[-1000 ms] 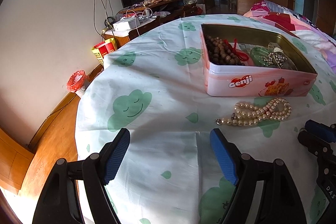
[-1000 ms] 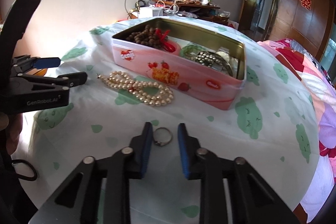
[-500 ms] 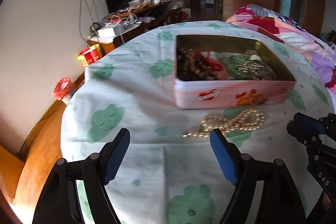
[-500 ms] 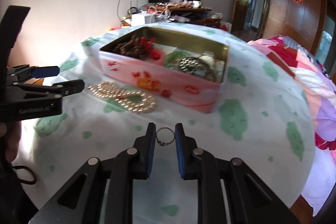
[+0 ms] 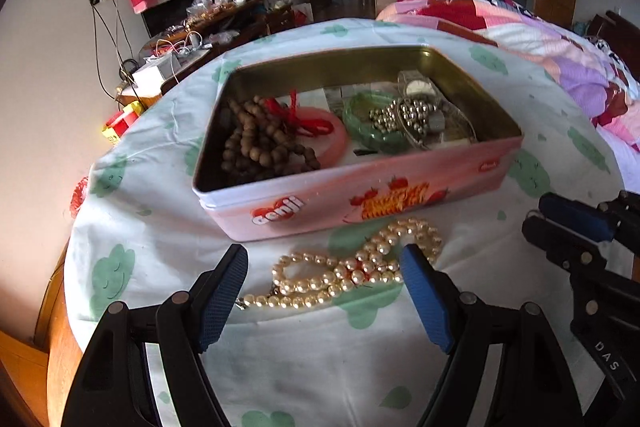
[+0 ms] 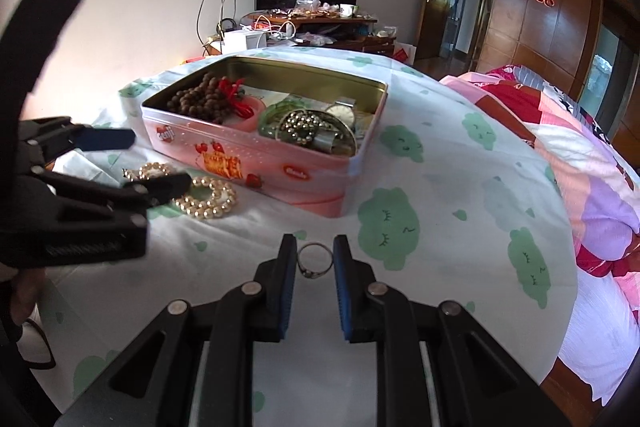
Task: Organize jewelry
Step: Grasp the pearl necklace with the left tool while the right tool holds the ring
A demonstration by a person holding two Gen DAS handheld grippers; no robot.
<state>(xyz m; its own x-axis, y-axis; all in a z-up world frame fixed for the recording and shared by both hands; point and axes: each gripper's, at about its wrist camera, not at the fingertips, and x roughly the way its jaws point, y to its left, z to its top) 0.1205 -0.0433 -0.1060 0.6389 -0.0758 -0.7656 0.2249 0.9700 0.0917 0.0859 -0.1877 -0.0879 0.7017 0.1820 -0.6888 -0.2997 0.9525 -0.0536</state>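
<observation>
Bedroom light falls on a round desk (image 6: 460,195) with a white cloth that has green clouds on it. A bed (image 5: 540,39) with a bright quilt sits close beside it.

A pink tin (image 5: 360,195) stands open in the middle of the desk. Brown beads (image 5: 260,147), a pink bangle (image 5: 334,143), a green bangle (image 5: 372,135), shiny silver beads (image 5: 408,113) and a watch (image 5: 418,87) are already inside, so much of the tidying looks done.

Two things are left out. The pearl necklace (image 5: 352,271) lies on the cloth just in front of the tin. The left gripper (image 5: 324,291) has its jaws spread wide on either side of the pearls and is not pinching them. The right gripper (image 6: 316,263) has its jaws close together, pinching a small ring (image 6: 316,261) near the front of the desk.

I think the ring and the pearls both need to go in the tin next.

The tin has high walls, so each thing must go up and over the rim. There is bare cloth on the right of the tin for moving. The two grippers are near each other, so they could bump.
</observation>
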